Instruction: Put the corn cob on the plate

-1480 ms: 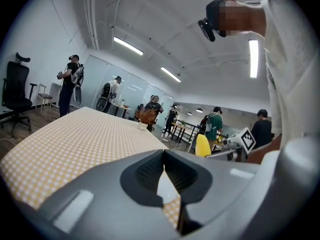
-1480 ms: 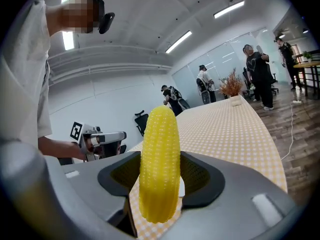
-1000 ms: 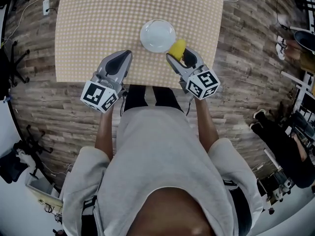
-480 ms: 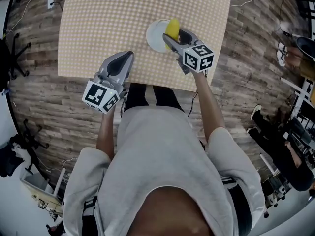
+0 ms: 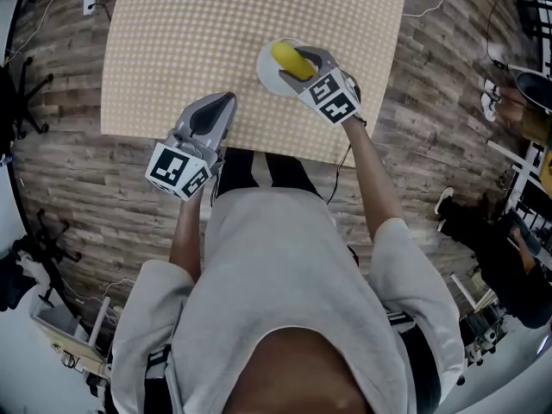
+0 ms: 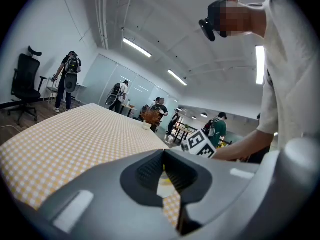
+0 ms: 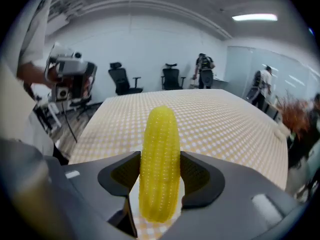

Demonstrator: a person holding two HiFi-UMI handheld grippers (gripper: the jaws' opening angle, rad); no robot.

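**My right tool holds the corn over the plate**

My right gripper (image 5: 302, 64) has its two jaws pressed on the sides of the corn cob (image 7: 160, 159). The jaws stand quite far apart, because the corn is fat. The corn is yellow and runs the same way as the jaws, with its round tip poking out past them. Under the corn, between the jaws, I can see a bit of the white plate (image 5: 268, 72). From my head, the corn lies across the right part of the plate and sits above it. I cannot tell if the corn touches the plate. The gripper tips down toward the table.

My left gripper (image 5: 221, 103) has nothing in it. Its jaws are pulled in until the tips meet, and only a thin gap shows between the pads. It hangs over the near edge of the table, well apart from the plate. It points almost flat toward my other tool.

The plate sits on a table (image 5: 198, 33) with a cloth of small orange and white squares. The floor (image 5: 69, 171) around it is wood planks. Far off there are black office chairs (image 7: 122, 79).
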